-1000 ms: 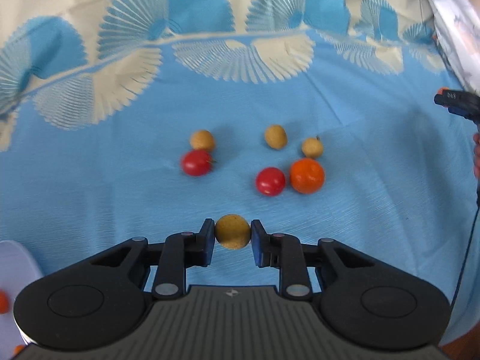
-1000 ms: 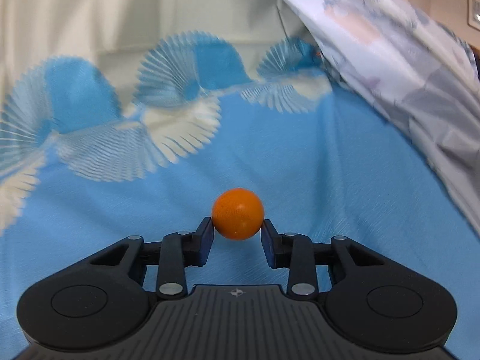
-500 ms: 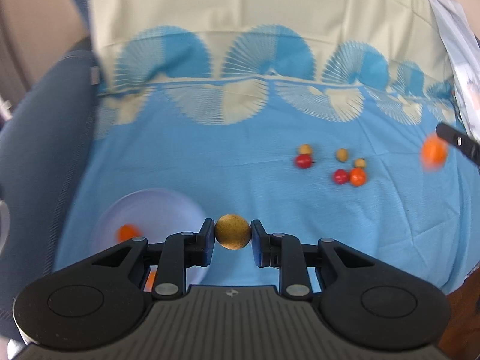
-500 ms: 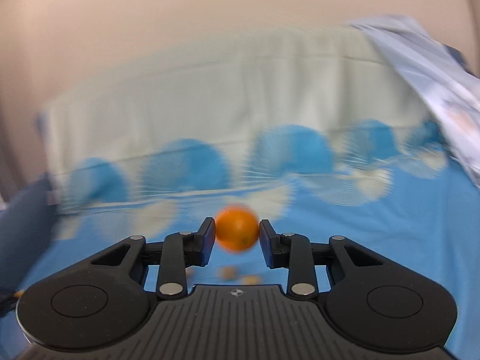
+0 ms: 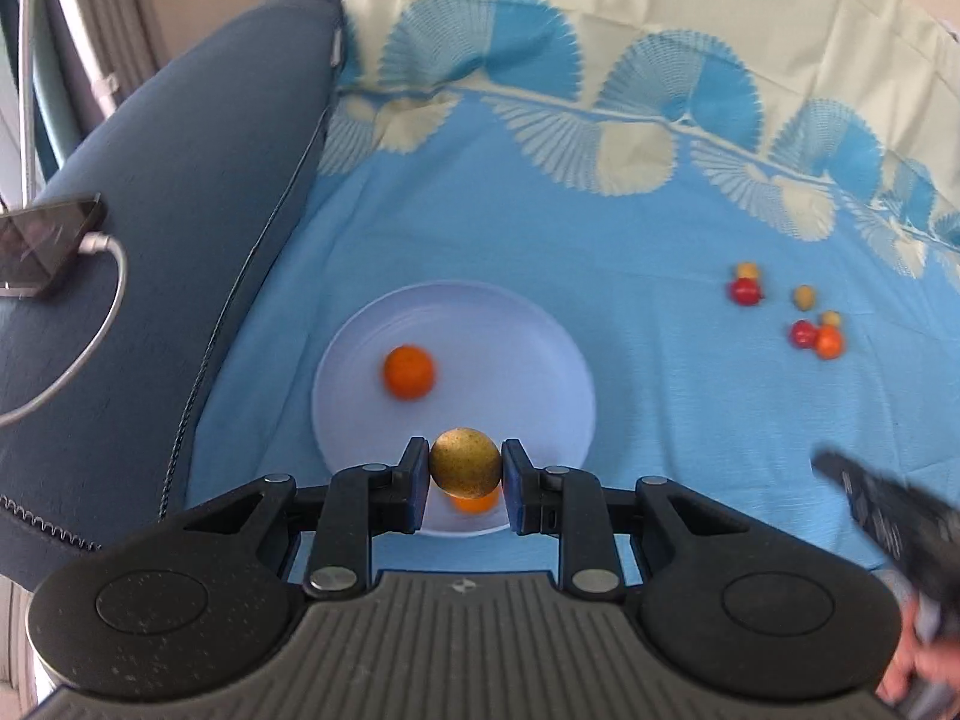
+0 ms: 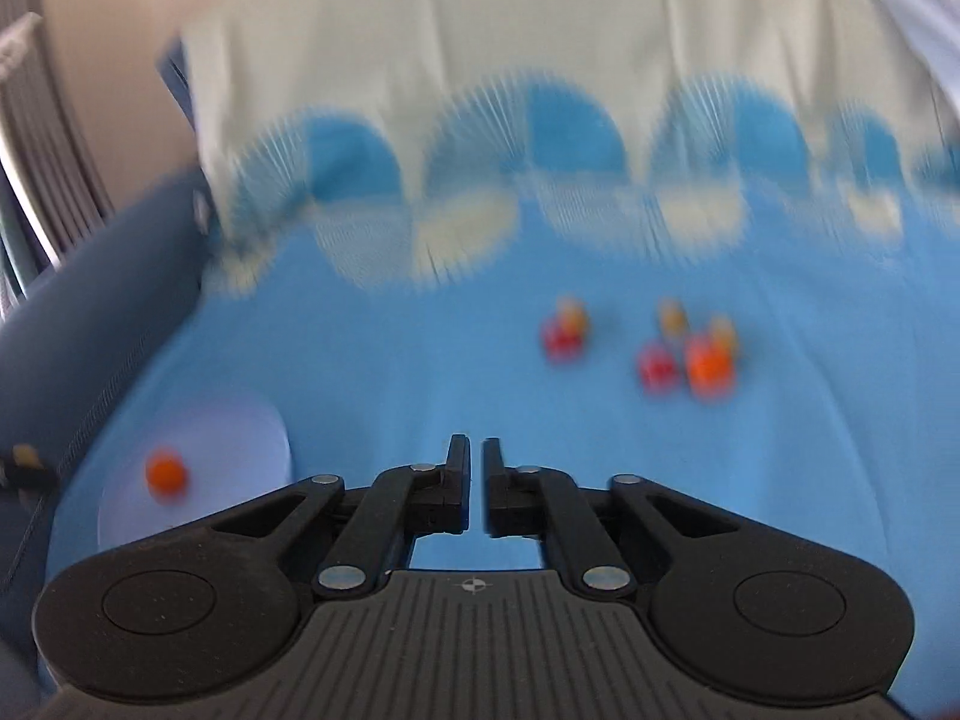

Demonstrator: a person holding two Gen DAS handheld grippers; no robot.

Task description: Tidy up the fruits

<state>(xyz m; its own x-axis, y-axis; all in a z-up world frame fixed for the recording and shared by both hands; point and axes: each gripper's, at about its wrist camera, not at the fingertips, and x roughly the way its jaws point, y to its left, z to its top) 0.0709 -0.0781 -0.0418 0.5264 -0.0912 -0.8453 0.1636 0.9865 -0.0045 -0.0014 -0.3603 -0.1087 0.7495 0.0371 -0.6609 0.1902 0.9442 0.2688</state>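
My left gripper (image 5: 465,471) is shut on a yellow-brown round fruit (image 5: 464,461) and holds it above the near rim of a pale lilac plate (image 5: 540,360). An orange fruit (image 5: 408,371) lies on the plate, and another orange one (image 5: 474,503) shows under the held fruit. Several red, yellow and orange fruits (image 5: 804,333) lie on the blue cloth to the right. My right gripper (image 6: 474,480) is shut and empty, its fingers almost touching. In its blurred view the plate (image 6: 240,438) with an orange fruit (image 6: 165,471) is at lower left and the loose fruits (image 6: 708,363) are ahead.
A dark blue sofa arm (image 5: 150,240) borders the cloth on the left, with a phone (image 5: 42,246) and its cable (image 5: 102,312) on it. The right gripper's body (image 5: 888,522) shows at the lower right of the left wrist view.
My left gripper has carried the yellow-brown fruit left, over the plate. My right gripper no longer holds the orange fruit and has closed empty; it swung left, and its view is blurred.
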